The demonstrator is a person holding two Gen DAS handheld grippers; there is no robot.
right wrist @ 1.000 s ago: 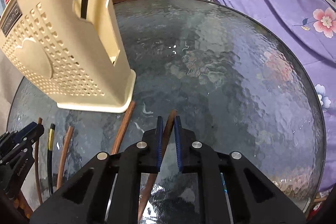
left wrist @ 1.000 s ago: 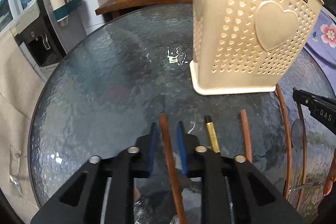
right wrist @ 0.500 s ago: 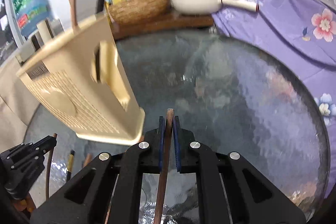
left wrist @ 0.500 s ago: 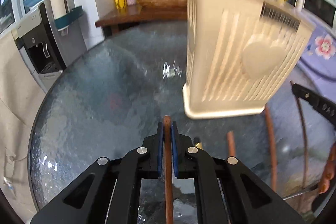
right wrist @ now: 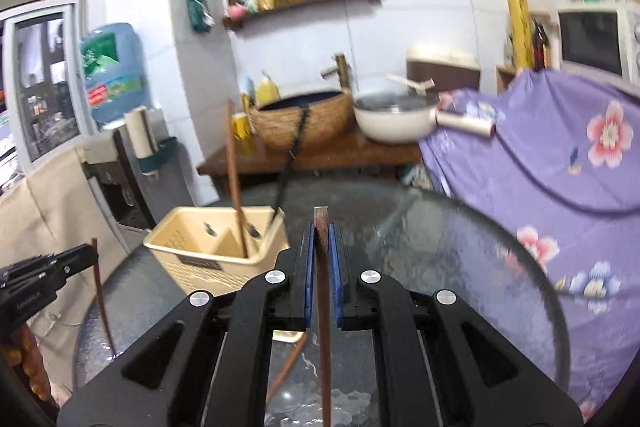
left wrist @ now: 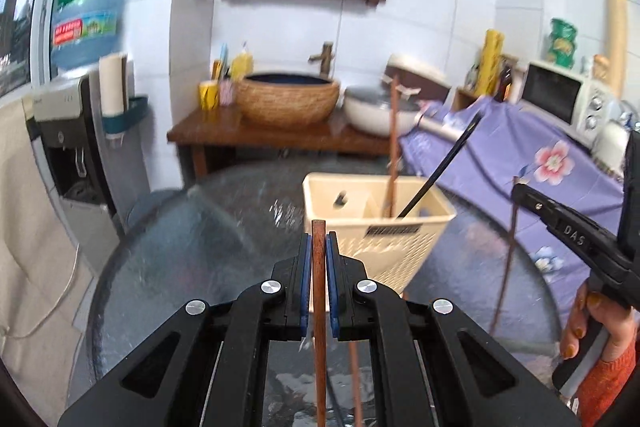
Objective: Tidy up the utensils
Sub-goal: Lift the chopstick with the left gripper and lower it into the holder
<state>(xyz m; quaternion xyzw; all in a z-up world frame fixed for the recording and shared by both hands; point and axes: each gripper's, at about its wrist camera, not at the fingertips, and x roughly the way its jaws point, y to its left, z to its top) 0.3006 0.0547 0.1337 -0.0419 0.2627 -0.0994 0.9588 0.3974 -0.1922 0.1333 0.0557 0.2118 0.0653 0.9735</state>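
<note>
My left gripper (left wrist: 319, 247) is shut on a brown chopstick (left wrist: 319, 307) and holds it up above the round glass table (left wrist: 180, 247). My right gripper (right wrist: 321, 239) is shut on another brown chopstick (right wrist: 323, 307), also raised. The cream utensil basket (left wrist: 384, 227) stands on the table ahead, with a brown chopstick (left wrist: 392, 147) and a black one (left wrist: 440, 167) upright in it. The basket also shows in the right wrist view (right wrist: 216, 247). The right gripper appears at the right of the left wrist view (left wrist: 520, 193), the left gripper at the left of the right wrist view (right wrist: 86, 255).
More chopsticks lie on the table below the grippers (left wrist: 354, 379) (right wrist: 286, 371). A wooden counter (left wrist: 256, 131) with a woven basin (left wrist: 288, 99) and a white pan (left wrist: 376, 107) stands behind. Purple floral cloth (right wrist: 560, 155) covers the right side. A water dispenser (left wrist: 72, 155) stands left.
The left gripper closed on a chopstick, the right was closed on one throughout; both lifted them off the table and tilted up, so the basket now sits lower and farther in view.
</note>
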